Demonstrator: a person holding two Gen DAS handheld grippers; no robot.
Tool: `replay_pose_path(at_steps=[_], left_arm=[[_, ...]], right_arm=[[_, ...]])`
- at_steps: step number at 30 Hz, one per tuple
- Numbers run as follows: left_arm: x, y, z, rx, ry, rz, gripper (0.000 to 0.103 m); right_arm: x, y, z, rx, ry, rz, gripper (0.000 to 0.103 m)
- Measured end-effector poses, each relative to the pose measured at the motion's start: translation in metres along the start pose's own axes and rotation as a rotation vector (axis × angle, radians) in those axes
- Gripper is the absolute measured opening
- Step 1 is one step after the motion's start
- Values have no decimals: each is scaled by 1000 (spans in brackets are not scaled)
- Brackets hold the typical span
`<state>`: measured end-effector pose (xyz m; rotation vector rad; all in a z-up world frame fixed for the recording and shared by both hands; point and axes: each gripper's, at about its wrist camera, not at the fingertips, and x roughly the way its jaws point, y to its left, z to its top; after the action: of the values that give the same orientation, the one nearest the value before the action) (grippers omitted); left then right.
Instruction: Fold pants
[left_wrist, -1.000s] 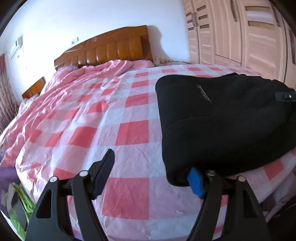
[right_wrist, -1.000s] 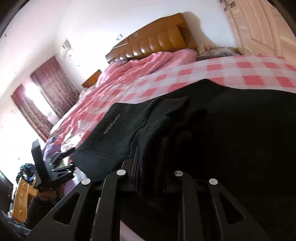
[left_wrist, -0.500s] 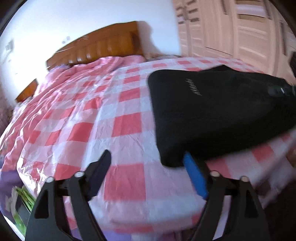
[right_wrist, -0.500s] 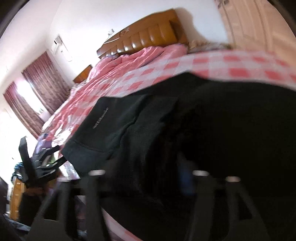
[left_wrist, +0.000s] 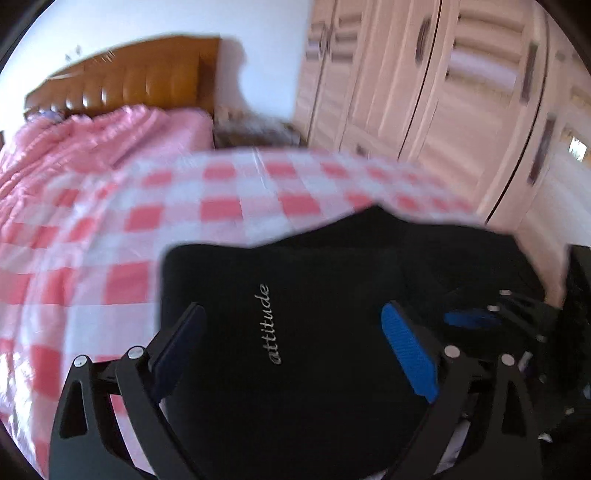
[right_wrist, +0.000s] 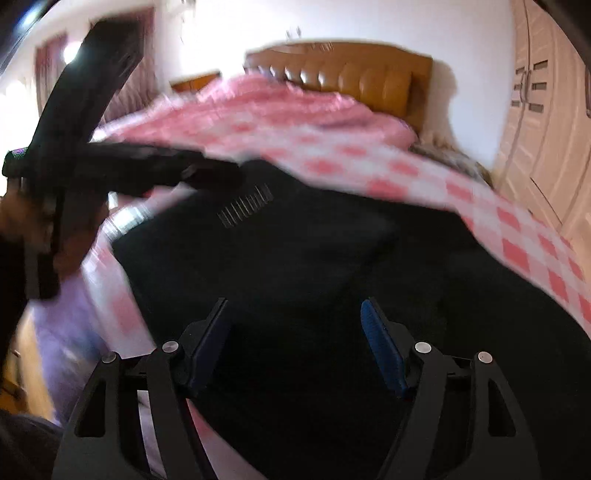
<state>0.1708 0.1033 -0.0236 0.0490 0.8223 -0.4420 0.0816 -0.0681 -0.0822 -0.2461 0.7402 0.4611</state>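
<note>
Both grippers hovering spread above the black pants (left_wrist: 295, 314), which are lying folded at the near edge of the checked bedsheet (left_wrist: 221, 206).

Left gripper (left_wrist: 291, 343) has been widening, right gripper (right_wrist: 295, 339) narrowing a little; nothing is sitting between either pair. Advice: be flattening the stack evenly, squaring the edges. Motion blur is smearing fabric layers; fold count and the pants' near edge are unreadable.

Black pants (left_wrist: 314, 295), soft fleecy cloth, folded into a thick flat bundle lying on the pink-and-white checked bedsheet (left_wrist: 221, 206) near its foot edge, silver script "attitude" (left_wrist: 271, 325) facing up on the top layer, far from the wooden headboard (left_wrist: 140, 81).
</note>
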Motion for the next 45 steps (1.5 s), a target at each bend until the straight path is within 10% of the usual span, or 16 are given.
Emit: replay_pose_path(at_steps=[2, 25, 31, 40, 45], left_arm=[[34, 11, -8, 3, 82, 120, 94], [6, -9, 21, 46, 16, 244, 99], [75, 8, 37, 106, 149, 326, 102], [69, 18, 32, 50, 79, 315, 102], [16, -34, 31, 130, -92, 404, 101]], right_arm=[[-2, -12, -9, 50, -16, 52, 69], [-5, -13, -13, 82, -39, 65, 71], [-6, -15, -14, 85, -41, 77, 71], [-18, -23, -15, 122, -49, 109, 72], [-72, -54, -34, 248, -137, 70, 85]])
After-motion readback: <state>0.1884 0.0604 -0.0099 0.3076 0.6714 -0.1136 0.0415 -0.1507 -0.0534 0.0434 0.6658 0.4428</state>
